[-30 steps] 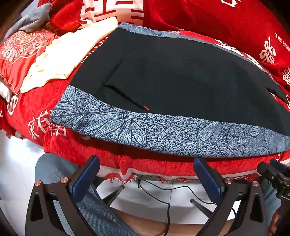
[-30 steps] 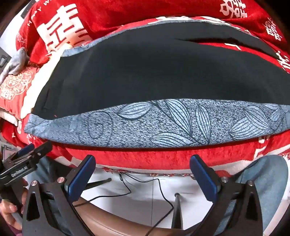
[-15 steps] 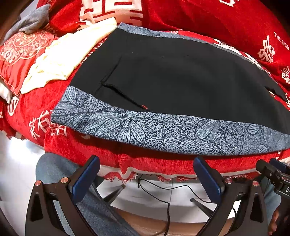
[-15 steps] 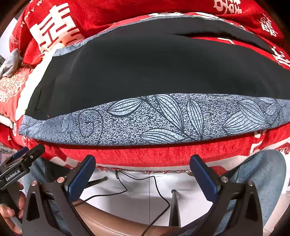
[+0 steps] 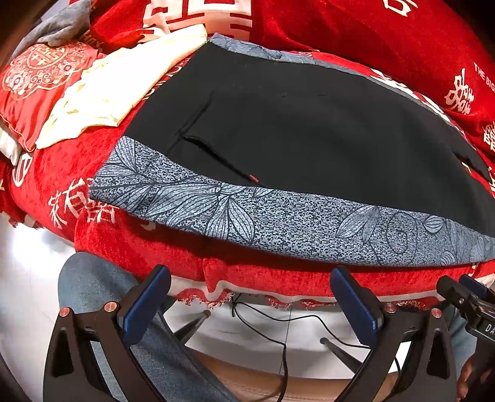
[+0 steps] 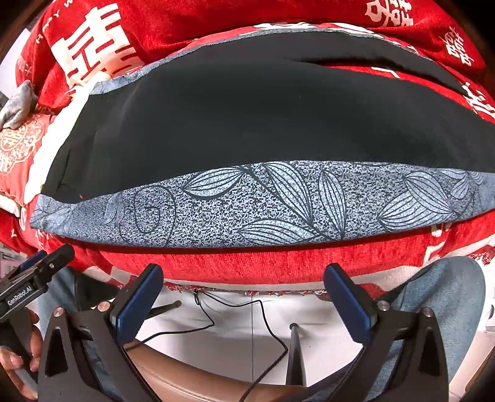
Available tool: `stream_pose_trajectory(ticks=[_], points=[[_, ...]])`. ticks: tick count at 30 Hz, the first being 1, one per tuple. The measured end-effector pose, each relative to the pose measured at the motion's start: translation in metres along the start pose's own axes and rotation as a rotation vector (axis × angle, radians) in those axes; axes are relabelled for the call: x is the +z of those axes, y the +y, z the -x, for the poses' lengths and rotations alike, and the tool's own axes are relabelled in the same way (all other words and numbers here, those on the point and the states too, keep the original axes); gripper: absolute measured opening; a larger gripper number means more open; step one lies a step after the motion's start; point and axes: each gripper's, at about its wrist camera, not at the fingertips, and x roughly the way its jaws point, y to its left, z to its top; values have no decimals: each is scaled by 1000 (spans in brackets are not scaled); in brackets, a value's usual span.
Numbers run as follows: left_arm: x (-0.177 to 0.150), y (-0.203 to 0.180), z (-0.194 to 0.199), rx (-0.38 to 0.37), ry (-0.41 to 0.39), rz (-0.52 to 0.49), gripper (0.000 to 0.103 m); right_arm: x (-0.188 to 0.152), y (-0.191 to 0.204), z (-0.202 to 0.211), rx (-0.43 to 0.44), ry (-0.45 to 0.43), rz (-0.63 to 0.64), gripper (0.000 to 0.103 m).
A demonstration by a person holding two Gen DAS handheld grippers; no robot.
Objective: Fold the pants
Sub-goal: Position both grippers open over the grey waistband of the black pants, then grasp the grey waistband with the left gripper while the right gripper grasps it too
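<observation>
Black pants (image 5: 297, 130) with a wide grey leaf-print band (image 5: 278, 219) lie flat on a red bed cover, waist end to the left with a pocket slit. The right wrist view has the same pants (image 6: 247, 117) and band (image 6: 263, 204) spread across it; two legs split at the far right. My left gripper (image 5: 250, 297) hangs open below the bed's near edge, short of the band, holding nothing. My right gripper (image 6: 244, 293) is open too, just off the same edge, empty.
A cream cloth (image 5: 117, 83) and a grey garment (image 5: 58, 23) lie left of the pants, by a red embroidered cushion (image 5: 37, 80). A person's jeans-clad knees (image 6: 445, 297), black cables (image 6: 235, 309) and white floor sit under the grippers.
Both grippers have edged slightly forward toward the bed edge, so the pants' band sits a bit lower in each view. Jaws stay open; the pants have not moved.
</observation>
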Motion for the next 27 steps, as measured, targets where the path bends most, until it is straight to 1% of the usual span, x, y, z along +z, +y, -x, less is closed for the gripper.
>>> stream_pose_trajectory(ticks=[5,13,17,23,27], points=[[0,0,0,12,1,2,103,-1,1,0,-7,0,2,103],[3,7,1,16,-6,35,103,-1,0,1,-5,0,1,103],[6,14,0,6,-4,60,103,1,1,1,19,2,9,103],[15,33,0,0,-32,96,103,7,4,5,101,-19,7,103],[19,44,-3,10,-33,131,103,11,4,5,97,-25,3,103]])
